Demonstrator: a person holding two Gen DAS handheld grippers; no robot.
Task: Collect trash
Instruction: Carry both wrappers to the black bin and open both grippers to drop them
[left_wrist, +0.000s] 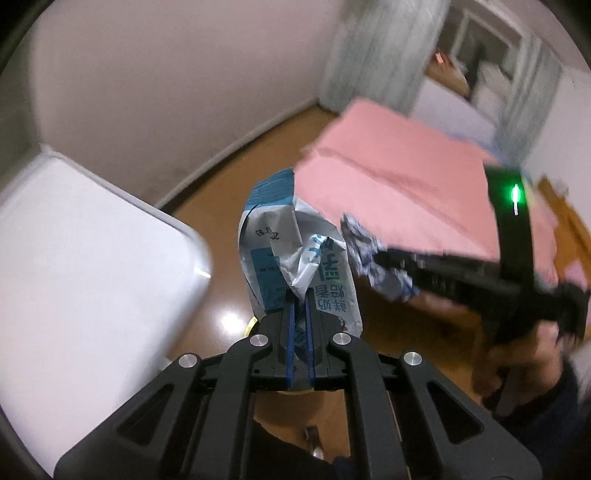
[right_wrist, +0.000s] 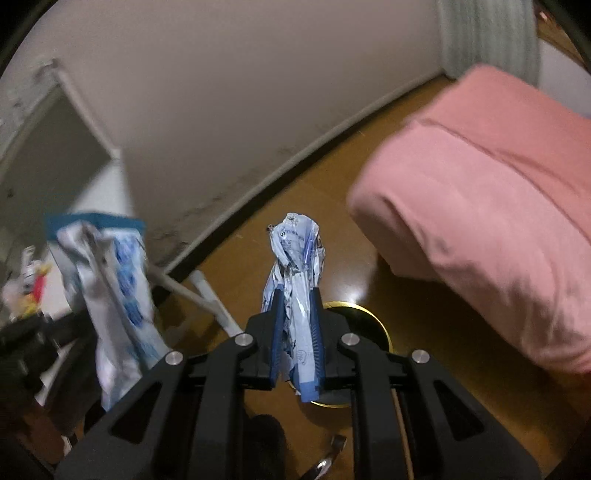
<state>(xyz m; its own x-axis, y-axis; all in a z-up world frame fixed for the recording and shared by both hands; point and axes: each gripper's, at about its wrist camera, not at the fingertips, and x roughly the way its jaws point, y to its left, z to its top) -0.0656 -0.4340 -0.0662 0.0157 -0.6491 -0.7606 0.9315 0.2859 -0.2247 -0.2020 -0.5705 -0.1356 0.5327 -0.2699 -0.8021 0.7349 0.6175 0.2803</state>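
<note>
Two views. Left wrist: the left tool (left_wrist: 300, 314) is clamped on a blue-and-white wrapper (left_wrist: 295, 251) standing up ahead of it. Right wrist: the right tool (right_wrist: 297, 306) pinches a crumpled blue wrapper (right_wrist: 295, 254), pink bedding (right_wrist: 491, 206) to its right.

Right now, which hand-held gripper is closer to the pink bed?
Right. The right hand-held gripper, clamping a crumpled wrapper, reaches alongside the pink bed. The left hand-held gripper, clamping a blue-and-white food bag, is farther back, over the wooden floor.
</note>
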